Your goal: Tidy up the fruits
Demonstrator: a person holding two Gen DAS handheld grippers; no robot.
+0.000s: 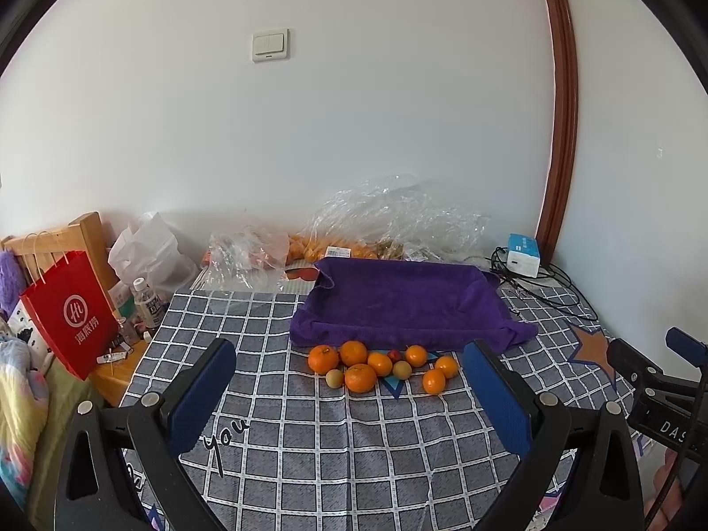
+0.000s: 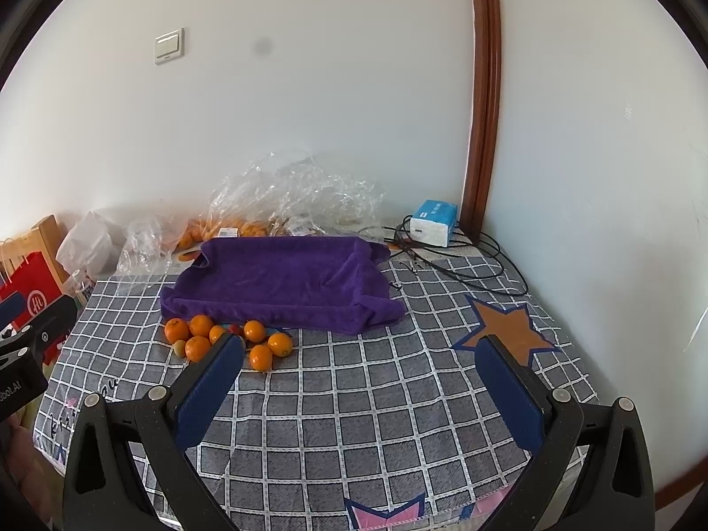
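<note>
Several oranges (image 1: 360,377) (image 2: 261,357) lie in a cluster on the checked tablecloth, with two pale small fruits (image 1: 335,378) and a small red fruit (image 1: 394,355) among them. Just behind them sits a purple towel-lined tray (image 1: 398,301) (image 2: 274,274), holding nothing. My left gripper (image 1: 349,391) hovers open in front of the cluster, nothing between its blue pads. My right gripper (image 2: 360,387) is open too, to the right of the fruit; its left finger (image 2: 212,380) hides part of the cluster.
Clear plastic bags (image 1: 389,221) with more oranges lie against the wall behind the tray. A blue-white box (image 1: 524,254) and black cables (image 2: 464,261) occupy the back right corner. A red paper bag (image 1: 66,309), bottles (image 1: 148,301) and a wooden chair stand left of the table.
</note>
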